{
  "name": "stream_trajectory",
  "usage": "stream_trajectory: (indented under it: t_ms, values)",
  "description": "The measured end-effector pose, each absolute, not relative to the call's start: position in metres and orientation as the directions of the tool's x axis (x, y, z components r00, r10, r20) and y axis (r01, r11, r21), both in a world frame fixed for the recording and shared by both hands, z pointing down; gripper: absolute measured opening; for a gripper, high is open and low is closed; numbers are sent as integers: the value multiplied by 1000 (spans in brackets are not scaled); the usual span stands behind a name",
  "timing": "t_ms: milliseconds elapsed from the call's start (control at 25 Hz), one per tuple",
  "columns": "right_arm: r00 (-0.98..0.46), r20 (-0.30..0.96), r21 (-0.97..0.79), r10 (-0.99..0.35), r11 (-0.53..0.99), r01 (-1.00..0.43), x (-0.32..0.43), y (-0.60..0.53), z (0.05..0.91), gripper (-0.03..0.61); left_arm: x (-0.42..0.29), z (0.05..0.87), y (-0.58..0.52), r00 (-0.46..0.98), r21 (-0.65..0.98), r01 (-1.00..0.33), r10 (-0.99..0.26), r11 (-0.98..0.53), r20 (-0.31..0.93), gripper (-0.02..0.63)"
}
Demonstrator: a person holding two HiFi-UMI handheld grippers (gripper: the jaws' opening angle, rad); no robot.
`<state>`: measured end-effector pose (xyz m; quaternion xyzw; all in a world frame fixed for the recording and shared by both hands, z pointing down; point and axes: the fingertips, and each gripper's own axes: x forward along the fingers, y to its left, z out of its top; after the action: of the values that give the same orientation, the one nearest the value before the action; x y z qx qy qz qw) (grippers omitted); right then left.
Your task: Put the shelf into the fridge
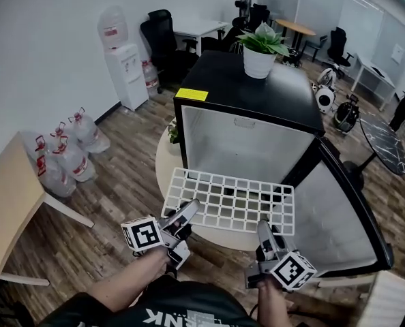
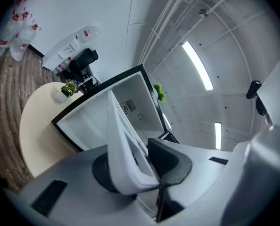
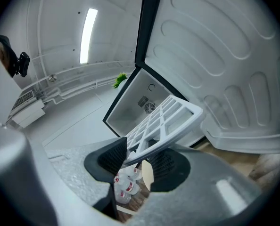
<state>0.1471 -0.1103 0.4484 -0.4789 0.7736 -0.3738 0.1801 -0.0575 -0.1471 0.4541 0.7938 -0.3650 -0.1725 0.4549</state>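
Both grippers have the shelf (image 1: pixel 233 199)! The left gripper (image 1: pixel 186 216) is clamped on the near left edge of the white grid, its jaws only partly closed because the rim fills the gap between the pads. The right gripper (image 1: pixel 264 231) pinches the near right edge the same way, a little wider. The shelf hangs roughly level, stretching away from both grippers toward the fridge (image 1: pixel 216 80), which stands straight ahead of them with its white cavity open. Its far edge sits just at the mouth, not yet inside, as far as the head view shows.

So the pickup is done. What's left, I'd say, is the slide in, seating it on the rails and letting go.

The door (image 1: pixel 339 223) swings wide beyond the right gripper. The fridge stands on a round pale desk (image 1: pixel 160 165), below the shelf, with a potted plant (image 1: pixel 260 50) on top. It's an office room with a wooden floor (image 1: pixel 121 182). A water dispenser (image 1: pixel 126 70) and bagged bottles (image 1: pixel 66 152) are off past the left gripper, and chairs stand far ahead.
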Motion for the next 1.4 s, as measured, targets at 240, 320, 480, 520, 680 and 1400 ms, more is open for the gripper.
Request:
stream_trajectory:
  t_ms: [240,320,480,520,680,1400]
  values:
    - [-379,150,-730,-913,156,-666,144,-122,473,146,-52,461,-180,765,863,-309,-644,-399,-23,94]
    - [-342,187,-704,-921,117,-700,143,-128,475,146,-53,466,-192,781,872,-286,-624,-398,-28,94]
    - [-321,173,-715,-931,106,-691,141,-139,480,146,-50,474,-212,810,885,-250,-586,-393,-31,94]
    - [-305,189,-705,-934,87,-703,141,-140,482,146,-49,477,-215,816,887,-245,-577,-391,-29,94]
    - [-240,245,-661,-939,19,-750,142,-146,482,146,-49,484,-229,835,891,-227,-549,-394,-30,94]
    - [-211,238,-693,-948,-13,-721,134,-185,496,146,-53,496,-269,853,893,-215,-521,-395,-25,94]
